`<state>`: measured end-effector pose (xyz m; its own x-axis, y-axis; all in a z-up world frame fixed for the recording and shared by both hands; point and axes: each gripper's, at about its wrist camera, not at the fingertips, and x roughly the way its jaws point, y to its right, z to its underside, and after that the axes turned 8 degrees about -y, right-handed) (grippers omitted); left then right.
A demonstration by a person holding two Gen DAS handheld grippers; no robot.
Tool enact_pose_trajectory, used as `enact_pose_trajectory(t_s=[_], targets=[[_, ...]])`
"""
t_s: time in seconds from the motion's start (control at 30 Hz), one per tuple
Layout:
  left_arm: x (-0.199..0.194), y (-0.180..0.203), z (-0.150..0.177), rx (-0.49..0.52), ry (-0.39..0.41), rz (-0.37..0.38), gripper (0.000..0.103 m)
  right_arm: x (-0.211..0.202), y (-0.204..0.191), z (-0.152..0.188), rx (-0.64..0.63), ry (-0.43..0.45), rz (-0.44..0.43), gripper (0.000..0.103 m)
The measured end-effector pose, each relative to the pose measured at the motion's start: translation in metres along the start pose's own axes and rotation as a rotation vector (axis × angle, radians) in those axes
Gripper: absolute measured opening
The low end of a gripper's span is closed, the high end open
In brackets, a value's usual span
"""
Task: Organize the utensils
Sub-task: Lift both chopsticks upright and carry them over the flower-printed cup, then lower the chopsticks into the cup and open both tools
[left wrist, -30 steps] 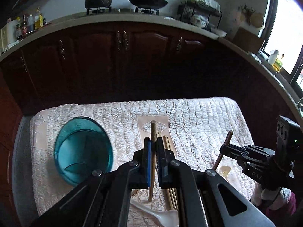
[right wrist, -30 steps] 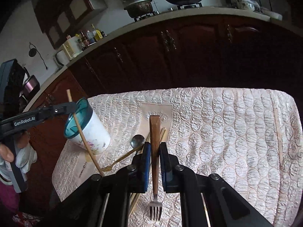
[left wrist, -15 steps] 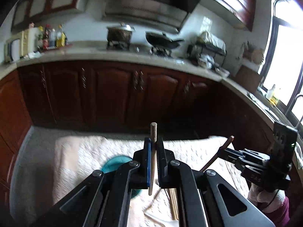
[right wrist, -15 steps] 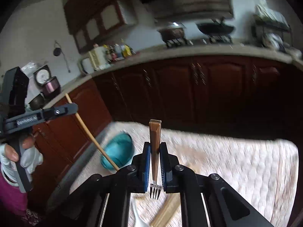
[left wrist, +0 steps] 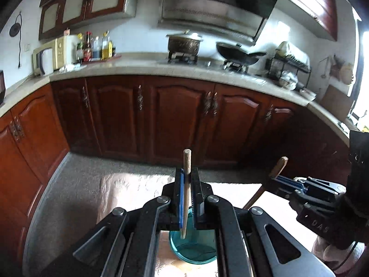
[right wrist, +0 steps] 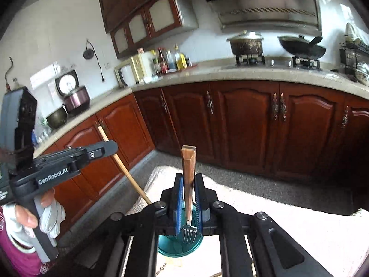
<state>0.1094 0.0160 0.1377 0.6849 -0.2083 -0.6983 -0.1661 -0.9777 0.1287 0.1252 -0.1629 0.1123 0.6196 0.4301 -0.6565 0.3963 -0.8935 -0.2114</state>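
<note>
1. Left gripper (left wrist: 187, 180) is clamped tight on a wooden chopstick (left wrist: 185, 198), tip poking above the fingers, lower end over the teal cup (left wrist: 193, 251) below.
2. Right gripper (right wrist: 189, 184) pinches a wooden-handled fork (right wrist: 189, 184), tines down, right above that same cup.

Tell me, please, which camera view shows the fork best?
The right wrist view: the fork stands between the right gripper's fingers, tines down over the teal cup. The left wrist view shows only its handle from the side.
</note>
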Motion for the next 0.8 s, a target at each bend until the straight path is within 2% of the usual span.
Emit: enact_pose_trajectory(t_s=[0.17, 0.43, 0.63, 0.8], targets=[[0.033, -0.010, 0.013, -0.026, -0.068, -0.006, 0.005, 0.049, 0.004, 0.013, 0.021, -0.089, -0.002, 0.011], [0.067, -0.013, 0.027, -0.048, -0.132, -0.002, 0.005, 0.108, 0.018, 0.027, 0.051, -0.193, -0.005, 0.012], [0.077, -0.013, 0.030, -0.055, -0.154, -0.003, 0.006, 0.120, 0.028, 0.035, 0.092, -0.195, -0.020, 0.024], [0.078, -0.012, 0.032, -0.060, -0.165, -0.009, 0.010, 0.115, 0.031, 0.040, 0.100, -0.186, -0.027, 0.025]])
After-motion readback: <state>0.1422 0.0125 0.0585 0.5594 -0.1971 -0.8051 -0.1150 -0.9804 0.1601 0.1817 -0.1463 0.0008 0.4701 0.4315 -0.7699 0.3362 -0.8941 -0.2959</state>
